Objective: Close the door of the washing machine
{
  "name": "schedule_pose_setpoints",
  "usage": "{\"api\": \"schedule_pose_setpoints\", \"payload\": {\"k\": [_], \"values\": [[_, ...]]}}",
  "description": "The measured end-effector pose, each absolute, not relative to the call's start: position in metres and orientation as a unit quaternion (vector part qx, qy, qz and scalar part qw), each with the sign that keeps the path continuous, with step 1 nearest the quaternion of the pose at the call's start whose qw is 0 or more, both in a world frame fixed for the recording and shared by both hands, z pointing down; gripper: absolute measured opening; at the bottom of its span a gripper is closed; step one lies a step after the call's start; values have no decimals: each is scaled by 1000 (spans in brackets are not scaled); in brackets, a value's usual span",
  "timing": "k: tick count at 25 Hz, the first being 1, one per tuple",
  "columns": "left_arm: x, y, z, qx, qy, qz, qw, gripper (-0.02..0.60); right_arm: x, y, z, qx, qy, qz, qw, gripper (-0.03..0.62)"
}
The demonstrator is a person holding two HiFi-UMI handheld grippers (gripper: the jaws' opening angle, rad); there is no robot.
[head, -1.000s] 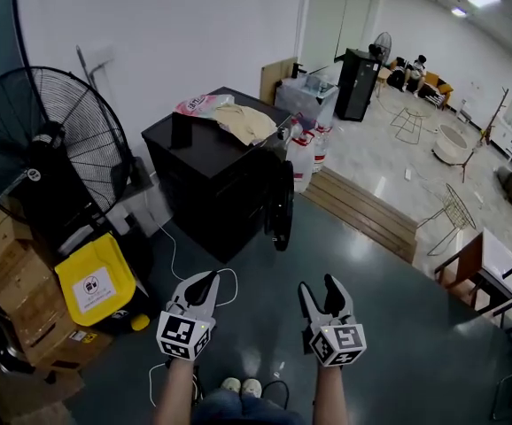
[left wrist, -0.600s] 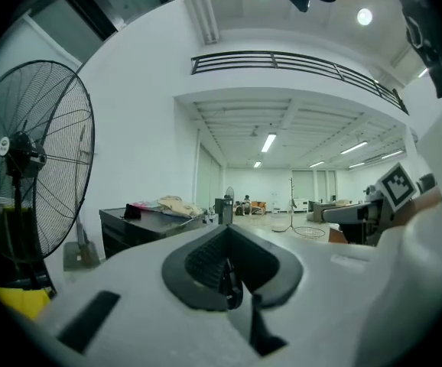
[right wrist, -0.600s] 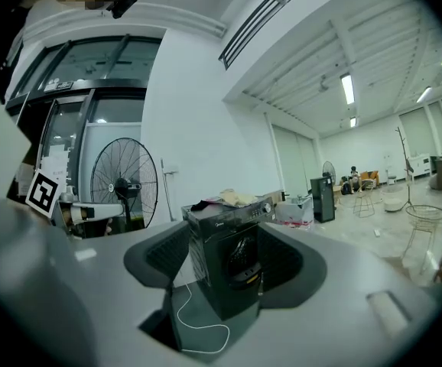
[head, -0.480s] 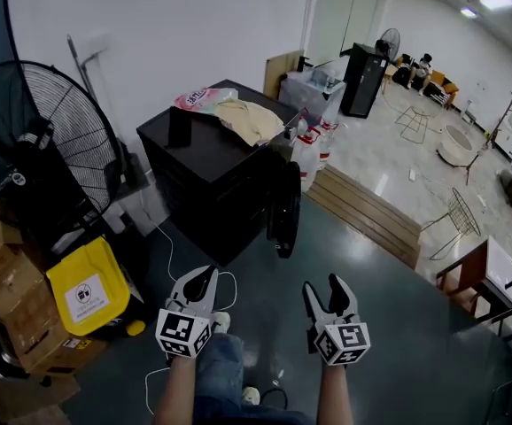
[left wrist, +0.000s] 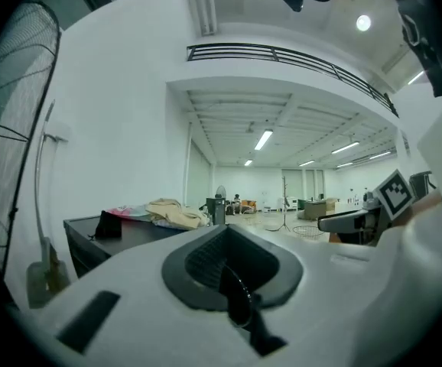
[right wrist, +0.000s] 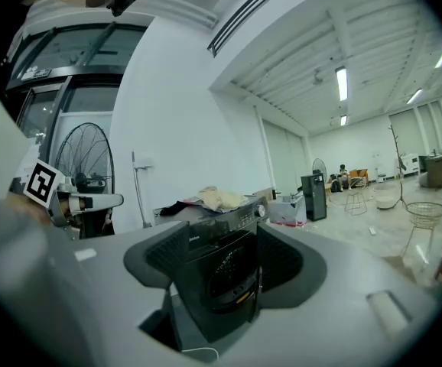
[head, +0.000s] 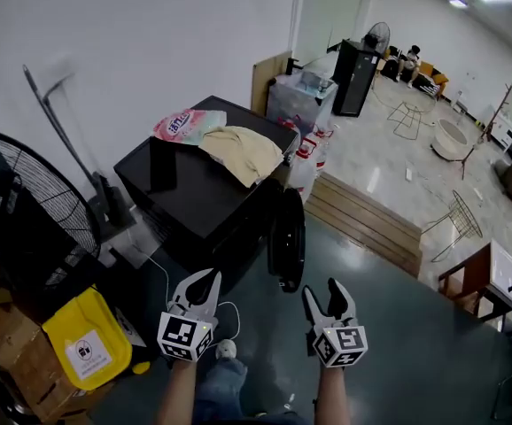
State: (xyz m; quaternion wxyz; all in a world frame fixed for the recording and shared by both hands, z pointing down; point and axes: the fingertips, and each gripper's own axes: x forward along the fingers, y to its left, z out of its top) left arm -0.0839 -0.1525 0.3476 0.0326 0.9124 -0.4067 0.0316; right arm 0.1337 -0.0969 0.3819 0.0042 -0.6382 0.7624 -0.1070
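The black washing machine (head: 205, 204) stands against the white wall, ahead and a little left of both grippers. Its round door (head: 287, 241) hangs open, swung out edge-on toward me. My left gripper (head: 201, 283) is held low in front of the machine, its jaws together with nothing in them. My right gripper (head: 323, 294) is open and empty, just below and right of the door. In the right gripper view the machine's front (right wrist: 222, 272) shows between the spread jaws. In the left gripper view only the machine's top (left wrist: 121, 232) shows, past the closed pads (left wrist: 206, 262).
A beige cloth (head: 238, 151), a pink packet (head: 182, 123) and a black item (head: 161, 163) lie on the machine. A large fan (head: 21, 233) and a yellow bin (head: 83, 341) stand to the left. A white cable (head: 162, 271) trails on the floor. A wooden step (head: 371, 226) runs at the right.
I have stepped closer to the washing machine, so it and its door sit larger and lower in view. The fan slid off to the left. Both grippers kept their pose.
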Motion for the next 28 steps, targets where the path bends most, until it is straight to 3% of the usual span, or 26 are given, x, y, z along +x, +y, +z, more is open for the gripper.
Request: {"api": "schedule_pose_setpoints", "payload": {"k": [8, 17, 28], "values": [[-51, -239, 344, 936, -349, 38, 23, -1, 147, -173, 395, -667, 737, -114, 7, 268], [-17, -267, 370, 941, -331, 53, 41, 0, 173, -189, 452, -665, 729, -161, -28, 267], [10, -261, 502, 946, -300, 89, 86, 0, 192, -202, 614, -662, 717, -205, -78, 258]]}}
